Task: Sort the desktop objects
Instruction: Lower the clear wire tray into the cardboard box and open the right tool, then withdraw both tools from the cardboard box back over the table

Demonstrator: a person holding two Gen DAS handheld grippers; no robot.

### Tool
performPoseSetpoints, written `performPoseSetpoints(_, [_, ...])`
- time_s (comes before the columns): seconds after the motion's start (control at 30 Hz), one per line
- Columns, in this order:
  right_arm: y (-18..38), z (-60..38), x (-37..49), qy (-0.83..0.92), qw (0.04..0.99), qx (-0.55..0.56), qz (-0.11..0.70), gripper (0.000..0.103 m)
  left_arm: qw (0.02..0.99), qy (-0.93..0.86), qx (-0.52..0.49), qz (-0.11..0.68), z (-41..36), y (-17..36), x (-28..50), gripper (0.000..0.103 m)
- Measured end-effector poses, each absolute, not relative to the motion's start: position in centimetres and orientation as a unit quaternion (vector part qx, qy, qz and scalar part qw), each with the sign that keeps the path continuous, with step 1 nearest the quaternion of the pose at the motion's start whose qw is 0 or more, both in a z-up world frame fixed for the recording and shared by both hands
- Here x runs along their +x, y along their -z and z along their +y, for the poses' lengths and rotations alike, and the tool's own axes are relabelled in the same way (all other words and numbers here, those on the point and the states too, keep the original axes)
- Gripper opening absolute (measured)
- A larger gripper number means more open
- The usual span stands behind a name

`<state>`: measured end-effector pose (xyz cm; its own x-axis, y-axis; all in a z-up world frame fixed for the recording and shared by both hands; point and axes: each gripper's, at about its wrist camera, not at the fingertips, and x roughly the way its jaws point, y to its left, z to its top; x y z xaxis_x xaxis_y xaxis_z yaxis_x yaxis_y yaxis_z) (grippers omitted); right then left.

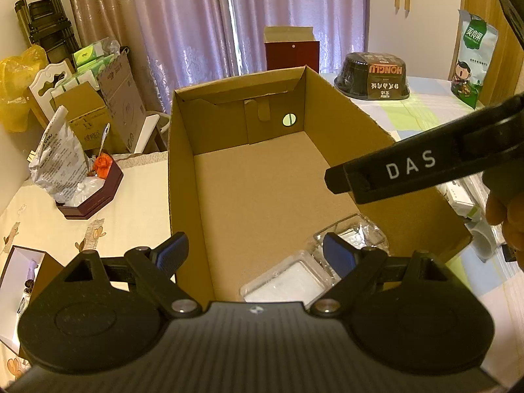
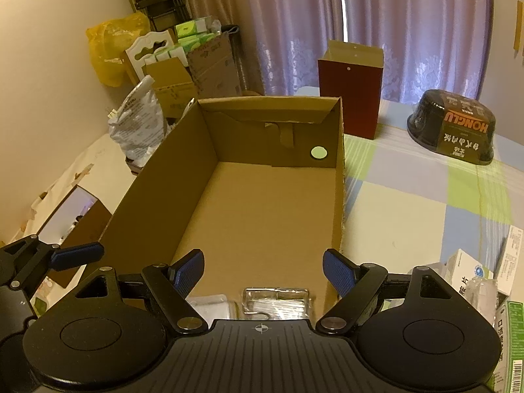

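Cardboard box [image 1: 262,177] fills my left wrist view; my left tool [image 1: 255,257] hangs open above two clear plastic cases [image 1: 288,281] lying at its near end. In the right wrist view, my right tool [image 2: 263,270] is open, empty, over the same box.

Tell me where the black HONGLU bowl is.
The black HONGLU bowl sits upside down on the checked cloth, right of the cardboard box and the dark red bag, near the curtains.
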<state>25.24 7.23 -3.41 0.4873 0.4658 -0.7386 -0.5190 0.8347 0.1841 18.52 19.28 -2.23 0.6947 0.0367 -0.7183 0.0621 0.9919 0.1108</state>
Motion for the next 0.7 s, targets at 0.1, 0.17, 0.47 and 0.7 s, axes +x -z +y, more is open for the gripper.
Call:
performPoseSetpoints(0.1, [3.1, 7.1, 25.1, -0.286, 0.863, -0.031, 0.415, 0.082, 0.919, 0.006, 0.063, 0.389, 19.2, 2.1, 18.5, 0.087])
performPoseSetpoints(0.17, [2.8, 6.9, 25.1, -0.285, 0.865, -0.030, 0.413, 0.082, 0.920, 0.006, 0.063, 0.388, 19.1, 1.9, 18.4, 0.087])
performPoseSetpoints(0.47, [0.9, 5.1, 24.0, -0.276, 0.875, -0.024, 0.397, 0.082, 0.924, 0.003, 0.065, 0.376, 18.0, 0.4, 17.8, 0.089])
performPoseSetpoints(0.7, [-1.1, 2.1, 22.7, -0.263, 0.885, -0.009, 0.383, 0.082, 0.930, 0.011, 0.063, 0.362, 15.9, -1.4, 16.6, 0.094])
